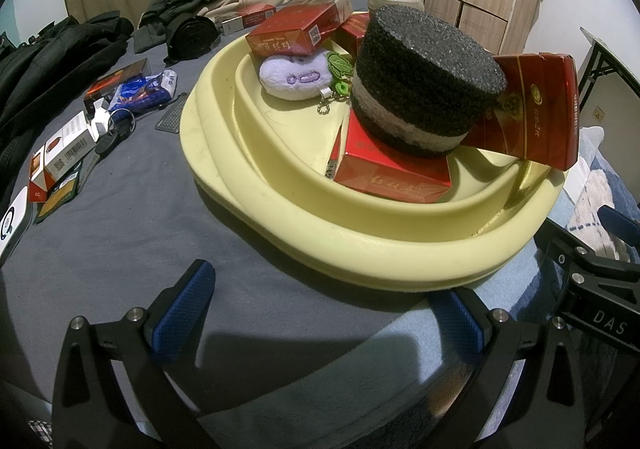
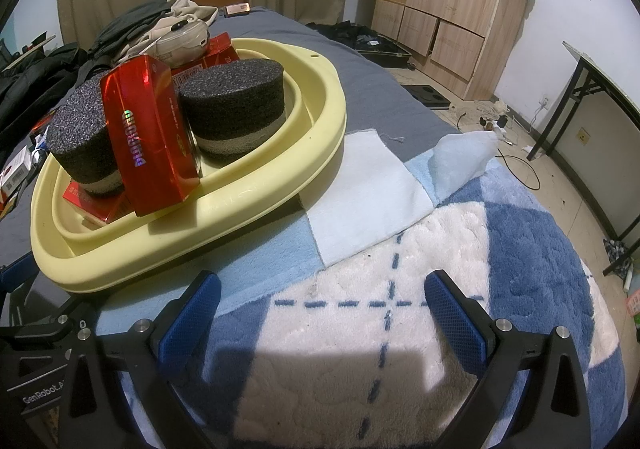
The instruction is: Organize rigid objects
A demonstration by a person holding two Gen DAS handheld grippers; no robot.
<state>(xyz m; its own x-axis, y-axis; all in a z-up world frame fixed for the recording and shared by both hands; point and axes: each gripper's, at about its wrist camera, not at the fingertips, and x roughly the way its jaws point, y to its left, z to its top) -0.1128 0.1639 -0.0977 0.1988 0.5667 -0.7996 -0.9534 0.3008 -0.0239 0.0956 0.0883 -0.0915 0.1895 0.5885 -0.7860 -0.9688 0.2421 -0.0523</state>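
Note:
A pale yellow basin (image 1: pixel 360 245) (image 2: pixel 248 185) sits on the bed. It holds red boxes (image 1: pixel 392 169) (image 2: pixel 152 137), two black foam cylinders (image 1: pixel 428 77) (image 2: pixel 236 105), a purple plush toy (image 1: pixel 296 77) and a green keychain (image 1: pixel 340 67). My left gripper (image 1: pixel 324 317) is open and empty, just in front of the basin's near rim. My right gripper (image 2: pixel 322 313) is open and empty over the blue and white blanket, to the right of the basin. Its black body shows at the right edge of the left wrist view.
Loose small boxes (image 1: pixel 64 153), a blue packet (image 1: pixel 144 91), keys (image 1: pixel 116 133) and a black mesh piece (image 1: pixel 172 115) lie on the grey sheet left of the basin. Dark clothes (image 1: pixel 52 61) pile behind. A white cloth (image 2: pixel 368 185) lies beside the basin. A wardrobe (image 2: pixel 440 9) and table (image 2: pixel 600 89) stand beyond the bed.

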